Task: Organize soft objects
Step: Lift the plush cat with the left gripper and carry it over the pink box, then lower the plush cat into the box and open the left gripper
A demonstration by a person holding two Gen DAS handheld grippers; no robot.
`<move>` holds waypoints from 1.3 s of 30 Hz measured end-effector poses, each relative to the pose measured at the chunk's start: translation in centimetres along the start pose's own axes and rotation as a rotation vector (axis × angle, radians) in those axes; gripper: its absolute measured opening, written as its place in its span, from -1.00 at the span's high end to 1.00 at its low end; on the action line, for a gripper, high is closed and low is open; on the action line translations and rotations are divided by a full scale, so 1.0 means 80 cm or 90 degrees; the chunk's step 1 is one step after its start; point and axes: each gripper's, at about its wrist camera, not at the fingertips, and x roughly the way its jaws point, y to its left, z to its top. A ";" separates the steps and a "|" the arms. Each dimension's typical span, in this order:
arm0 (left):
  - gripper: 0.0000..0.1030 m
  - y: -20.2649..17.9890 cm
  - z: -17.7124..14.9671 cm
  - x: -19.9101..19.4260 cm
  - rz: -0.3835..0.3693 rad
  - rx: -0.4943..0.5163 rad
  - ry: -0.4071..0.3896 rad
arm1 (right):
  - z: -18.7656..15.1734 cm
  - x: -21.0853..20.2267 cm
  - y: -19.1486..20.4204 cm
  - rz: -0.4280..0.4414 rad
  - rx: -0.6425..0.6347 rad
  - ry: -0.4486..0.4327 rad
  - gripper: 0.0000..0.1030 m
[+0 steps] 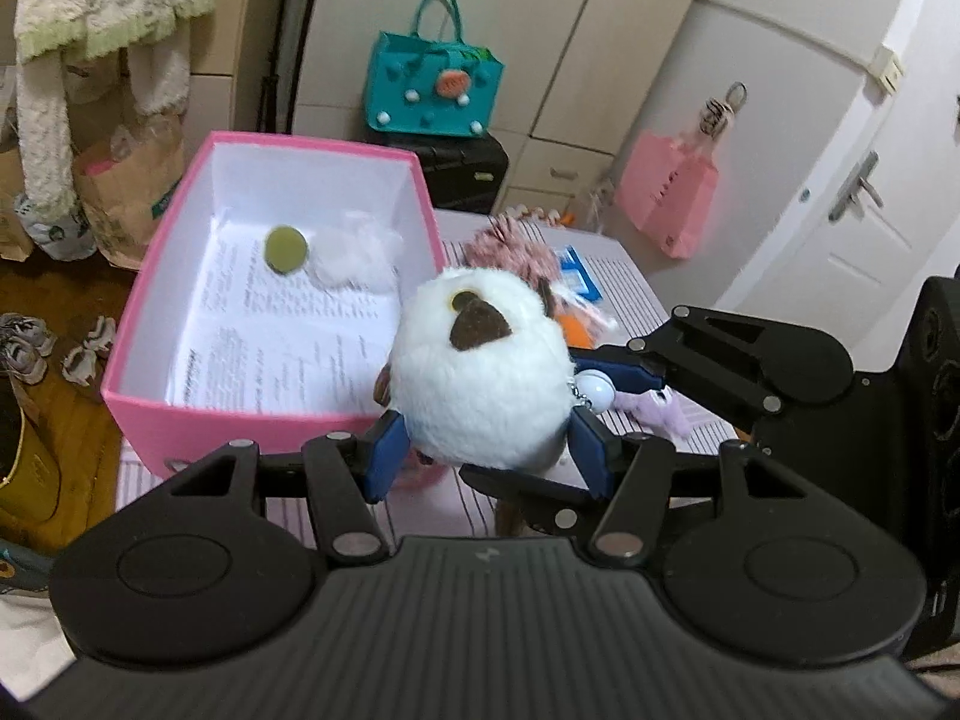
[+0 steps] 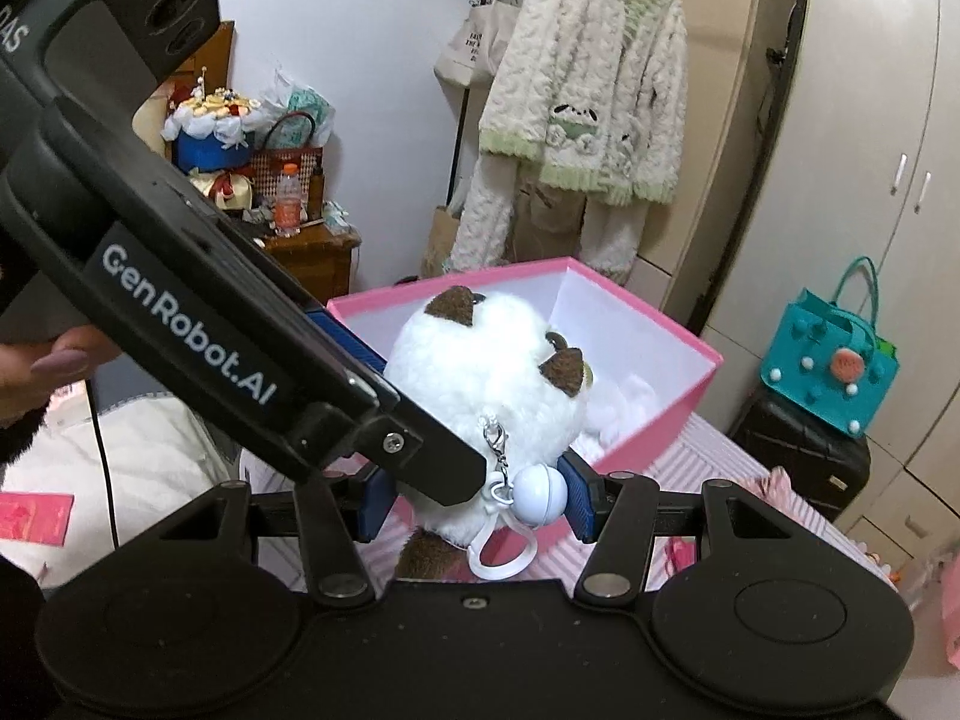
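A round white plush toy (image 1: 480, 384) with brown patches and a white ball charm (image 1: 597, 390) hangs above the striped tabletop, just right of the open pink box (image 1: 270, 438). My left gripper (image 1: 487, 459) is shut on its lower sides, with a blue pad pressed in on each side. My right gripper (image 2: 477, 501) also grips the plush toy (image 2: 480, 378) from another angle, with the ball charm (image 2: 540, 495) dangling by its right pad. The black housing of the left tool (image 2: 180, 312) crosses the right wrist view. The pink box (image 2: 660, 414) holds papers, white fluff (image 1: 354, 252) and a green disc (image 1: 285, 249).
More soft things lie on the striped cloth (image 1: 630, 276): a pink fuzzy one (image 1: 510, 246), an orange one (image 1: 576, 327) and a lilac one (image 1: 654, 408). A teal bag (image 1: 432, 84) sits on a black suitcase (image 1: 462, 168) behind the table. A fleece jacket (image 2: 588, 96) hangs beyond the box.
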 end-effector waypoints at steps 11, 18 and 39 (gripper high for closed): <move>-0.11 0.047 0.066 0.010 0.026 -0.041 -0.042 | 0.068 0.045 -0.044 0.047 0.021 -0.015 -0.18; -0.11 0.081 0.109 0.065 0.022 -0.082 -0.024 | 0.086 0.099 -0.083 0.039 0.053 0.006 -0.18; -0.03 0.154 0.168 0.236 0.005 -0.215 0.119 | 0.095 0.238 -0.158 0.017 0.028 0.162 -0.03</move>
